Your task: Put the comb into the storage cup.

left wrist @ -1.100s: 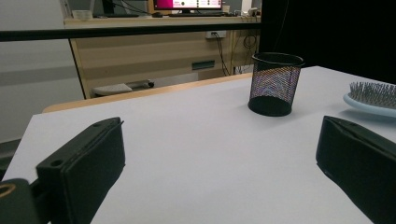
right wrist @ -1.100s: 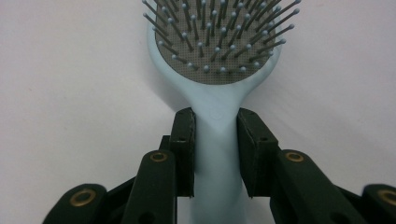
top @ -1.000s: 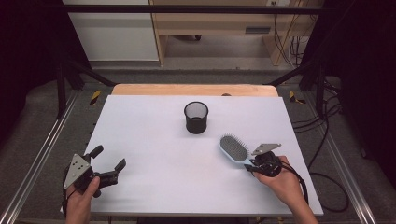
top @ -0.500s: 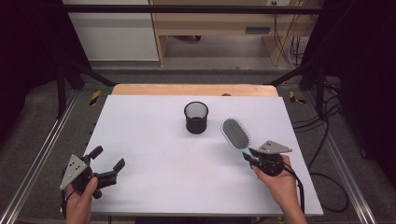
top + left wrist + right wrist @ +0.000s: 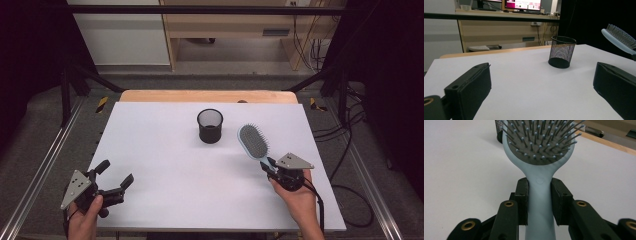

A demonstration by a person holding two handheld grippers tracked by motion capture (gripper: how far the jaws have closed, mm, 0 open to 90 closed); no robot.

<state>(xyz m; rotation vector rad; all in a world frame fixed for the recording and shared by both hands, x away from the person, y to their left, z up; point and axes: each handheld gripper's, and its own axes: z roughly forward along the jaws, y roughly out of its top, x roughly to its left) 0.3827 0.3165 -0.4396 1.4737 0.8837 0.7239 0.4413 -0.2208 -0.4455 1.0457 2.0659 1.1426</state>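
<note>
Pale blue plastic hairbrush, grey bristle pad facing up, is clamped by its handle in the right claw. The right gripper view shows both pads pressed flat against the handle's sides just below the head. The brush is lifted off the white counter; its head points toward the far edge and hangs just beside the black mesh cup, on the cup's right-edge side, not yet above the opening.

Mesh cup stands upright near the middle of the counter, somewhat toward the far edge, and looks empty as far as can be seen through the mesh.

Left claw sits low near the near-left corner, jaws spread wide, nothing between them. In the left gripper view the cup is well ahead of it and the brush head enters from the right.

Progress, as a judgement: the pickup is done and the carry is most of the way there. Left to do: bring the brush over the rim, tip it upright, lower one end into the cup and let go. The cup is light and untended by the left claw, so it may tip if the brush knocks the rim.

Writing: a small round moulded mark on the handle, unreadable. Screens in the far background show pink panels, text too small to read.
</note>
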